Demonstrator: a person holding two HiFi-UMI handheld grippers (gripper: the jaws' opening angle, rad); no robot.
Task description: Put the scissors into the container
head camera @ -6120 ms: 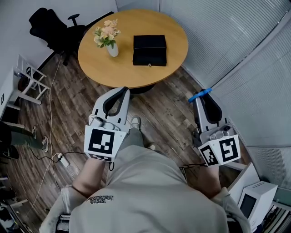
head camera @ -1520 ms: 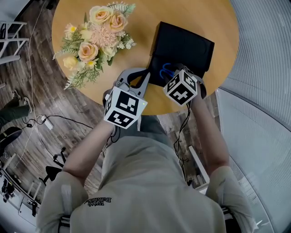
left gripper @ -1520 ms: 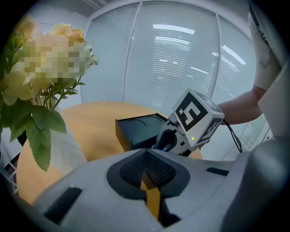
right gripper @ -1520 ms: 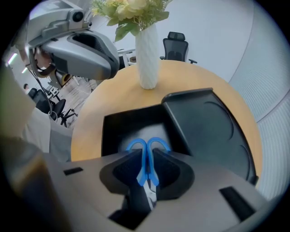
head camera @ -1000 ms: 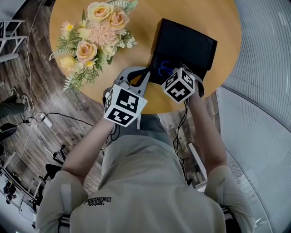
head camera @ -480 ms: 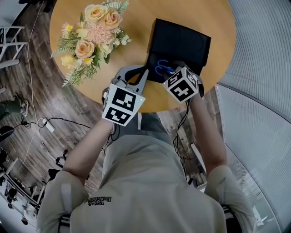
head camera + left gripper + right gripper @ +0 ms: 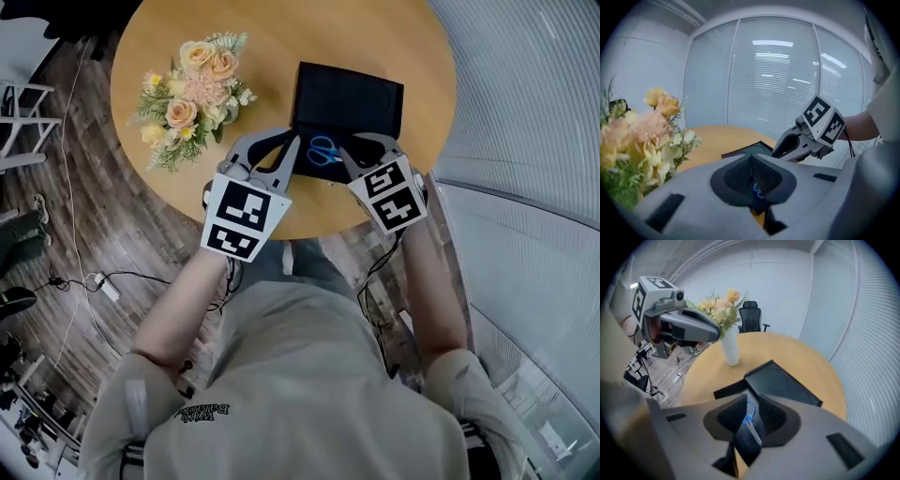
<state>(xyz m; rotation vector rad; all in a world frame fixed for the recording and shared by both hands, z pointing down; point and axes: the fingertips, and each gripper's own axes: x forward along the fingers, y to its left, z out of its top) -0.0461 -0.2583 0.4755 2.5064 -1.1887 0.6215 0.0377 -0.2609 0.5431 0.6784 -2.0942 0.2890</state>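
Note:
The blue-handled scissors (image 7: 324, 150) lie flat on the near part of the black container (image 7: 361, 94), on the round wooden table (image 7: 272, 37). My right gripper (image 7: 349, 150) stands just right of them. Its jaws are slightly apart and the blade points back into the gap without touching a pad. In the right gripper view the scissors (image 7: 749, 412) show between the pads, in front of the container (image 7: 787, 385). My left gripper (image 7: 292, 142) is shut and empty at the container's near left corner. Through its jaws a bit of the blue handles (image 7: 758, 190) shows.
A bunch of flowers (image 7: 192, 89) in a white vase (image 7: 730, 350) stands on the table left of the container, close to the left gripper. The table's near edge (image 7: 309, 225) runs under both grippers. A black office chair (image 7: 751, 317) stands beyond the table.
Both grippers came from over the floor to the table. The scissors, held in the right gripper at first, now lie on the container, and the right gripper has drawn back a little to the right.

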